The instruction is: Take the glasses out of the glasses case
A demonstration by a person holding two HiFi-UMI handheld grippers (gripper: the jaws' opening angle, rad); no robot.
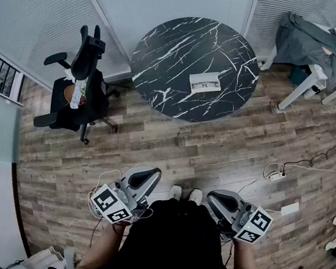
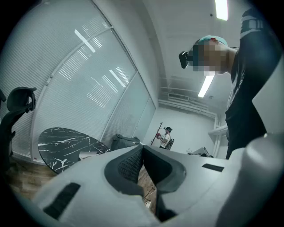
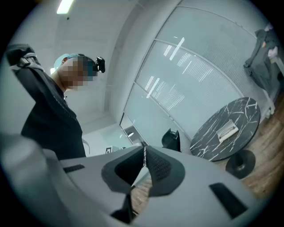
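Far across the wooden floor (image 1: 216, 155), on the round black marble tabletop (image 1: 169, 53): pale glasses case (image 1: 204, 81), right of centre, contents too small to tell. Near, close to the body and well apart from the case: left hand-held gripper (image 1: 148, 175) and right hand-held gripper (image 1: 216, 199), each pressed together, pinching nothing. Left of the tabletop, a black office chair (image 1: 80, 83).

Pale glasses case (image 1: 204, 81) sitting on the dark marbled table (image 1: 167, 66)
It is lying flat near the middle, apparently open
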